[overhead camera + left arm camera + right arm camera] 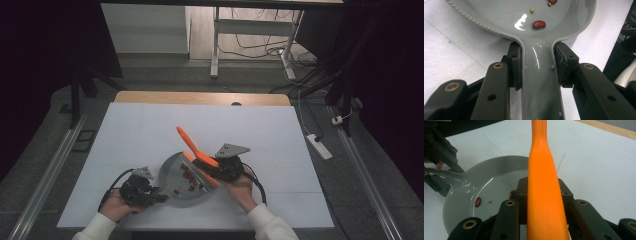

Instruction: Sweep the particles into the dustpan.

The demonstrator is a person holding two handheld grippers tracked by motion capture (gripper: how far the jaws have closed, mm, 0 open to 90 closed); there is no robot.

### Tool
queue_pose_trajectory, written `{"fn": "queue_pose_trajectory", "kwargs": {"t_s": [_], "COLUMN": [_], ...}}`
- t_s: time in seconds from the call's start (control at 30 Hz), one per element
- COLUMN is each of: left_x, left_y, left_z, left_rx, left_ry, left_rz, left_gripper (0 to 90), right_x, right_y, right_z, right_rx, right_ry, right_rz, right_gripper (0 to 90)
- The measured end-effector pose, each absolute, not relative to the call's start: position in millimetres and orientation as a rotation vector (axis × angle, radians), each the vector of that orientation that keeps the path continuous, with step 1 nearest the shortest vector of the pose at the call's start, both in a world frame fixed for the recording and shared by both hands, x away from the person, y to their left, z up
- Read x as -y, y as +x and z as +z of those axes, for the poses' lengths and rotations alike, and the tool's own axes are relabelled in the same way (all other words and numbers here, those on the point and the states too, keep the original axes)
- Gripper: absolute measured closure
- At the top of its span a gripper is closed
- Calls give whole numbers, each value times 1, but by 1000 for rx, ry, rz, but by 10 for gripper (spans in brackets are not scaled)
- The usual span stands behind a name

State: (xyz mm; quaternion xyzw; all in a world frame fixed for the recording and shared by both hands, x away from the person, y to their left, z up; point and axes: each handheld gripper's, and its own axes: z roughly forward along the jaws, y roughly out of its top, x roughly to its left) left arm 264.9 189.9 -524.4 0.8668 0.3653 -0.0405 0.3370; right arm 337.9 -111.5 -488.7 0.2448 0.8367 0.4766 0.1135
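My left claw (536, 67) was clamped on the grey dustpan's handle (539, 82); my right claw (544, 195) gripped the orange brush handle (544, 182). I judged short, level sweeps toward the beans (186, 181) ahead best.

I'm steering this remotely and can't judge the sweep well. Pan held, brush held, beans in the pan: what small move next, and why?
Probably a short stroke of the orange brush toward the pan's back, while the left hand-held gripper holds the grey dustpan steady by its handle. The right hand-held gripper has the brush at the pan, and red beans lie scattered near its open edge, where they could roll out.
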Motion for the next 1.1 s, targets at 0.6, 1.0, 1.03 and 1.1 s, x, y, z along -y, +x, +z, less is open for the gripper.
{"fn": "queue_pose_trajectory", "kwargs": {"t_s": [0.6, 1.0, 1.03, 1.1], "left_x": [-195, -199, -200, -201], "left_y": [259, 256, 256, 255], "left_z": [-521, -518, -518, -518], "left_rx": [-1010, -1048, -1051, -1063], "left_ry": [2151, 2087, 2081, 2071], "left_rz": [-31, -17, -13, -5], "left_gripper": [610, 609, 609, 609], "right_x": [142, 161, 162, 165], "right_y": [346, 348, 348, 348], "right_z": [-469, -463, -463, -462], "right_rx": [-2388, -2366, -2363, -2358], "right_ry": [784, 820, 821, 830], "right_rz": [1435, 1442, 1442, 1447], "right_gripper": [704, 704, 704, 704]}}
